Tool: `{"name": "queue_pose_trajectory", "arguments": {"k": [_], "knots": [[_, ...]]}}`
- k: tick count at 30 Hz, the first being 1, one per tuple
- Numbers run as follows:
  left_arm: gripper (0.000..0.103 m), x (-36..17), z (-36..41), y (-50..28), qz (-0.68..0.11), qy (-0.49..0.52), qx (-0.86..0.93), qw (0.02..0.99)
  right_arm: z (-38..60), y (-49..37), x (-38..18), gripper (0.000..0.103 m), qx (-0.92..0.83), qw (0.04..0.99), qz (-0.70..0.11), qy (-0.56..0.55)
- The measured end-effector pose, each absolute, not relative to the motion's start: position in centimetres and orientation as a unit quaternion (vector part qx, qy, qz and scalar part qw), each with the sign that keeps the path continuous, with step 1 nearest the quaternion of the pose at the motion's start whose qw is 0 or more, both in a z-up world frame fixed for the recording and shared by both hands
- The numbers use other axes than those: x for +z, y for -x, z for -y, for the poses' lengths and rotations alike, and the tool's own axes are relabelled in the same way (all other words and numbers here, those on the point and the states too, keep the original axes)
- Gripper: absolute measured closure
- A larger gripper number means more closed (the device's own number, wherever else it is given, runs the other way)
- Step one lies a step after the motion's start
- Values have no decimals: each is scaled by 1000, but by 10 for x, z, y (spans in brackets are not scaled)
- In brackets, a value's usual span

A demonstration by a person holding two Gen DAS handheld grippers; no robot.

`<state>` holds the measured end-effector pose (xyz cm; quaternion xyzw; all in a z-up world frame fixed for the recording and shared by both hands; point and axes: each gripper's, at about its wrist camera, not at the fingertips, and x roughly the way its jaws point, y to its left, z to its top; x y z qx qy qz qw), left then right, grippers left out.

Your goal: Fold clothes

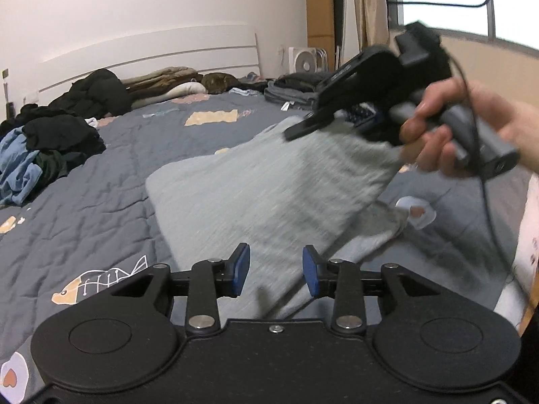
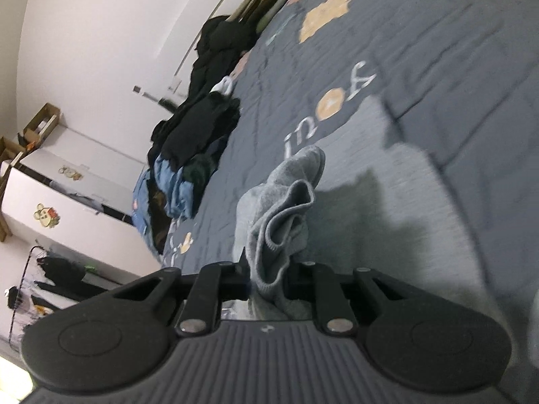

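A light grey knitted garment (image 1: 256,181) lies spread on the dark grey quilted bedspread (image 1: 101,175) with cartoon patches, directly ahead of the left gripper (image 1: 276,271), whose blue-padded jaws stand a little apart with nothing pinched between them; the grey fabric only passes beneath and beyond the gap. Up and to the right of that claw, a person's hand (image 1: 448,128) grips the handle of the right gripper (image 1: 299,128), which lifts one end of the garment off the bed so that the cloth hangs in a slope down toward the left claw. In the right wrist view the right gripper (image 2: 269,276) has its jaws drawn close on a bunched, ribbed edge of the same grey garment (image 2: 279,222), the fold rising up just in front of the fingertips; the pads themselves are hidden by cloth, so the grip is likely but blurred. Far to the left of both claws sits a heap of black and blue clothes (image 1: 43,148).
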<state>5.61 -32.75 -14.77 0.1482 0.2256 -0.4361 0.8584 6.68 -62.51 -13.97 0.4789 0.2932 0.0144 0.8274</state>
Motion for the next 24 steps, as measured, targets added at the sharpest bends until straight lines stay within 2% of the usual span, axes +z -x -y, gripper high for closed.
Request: {"name": "queue_pose_trajectory", "arguments": {"k": [7, 12, 15, 24], "knots": [[66, -161, 339, -50, -226, -182, -435, 853, 651, -50, -153, 87, -29, 830, -318, -458], [63, -166, 343, -41, -209, -218, -432, 850, 655, -53, -184, 69, -58, 819, -370, -435], [63, -168, 345, -38, -191, -245, -428, 849, 655, -50, -175, 60, -57, 828, -371, -418], [63, -188, 352, -12, -112, -403, -424, 803, 673, -19, -166, 56, -64, 834, -357, -416]]}}
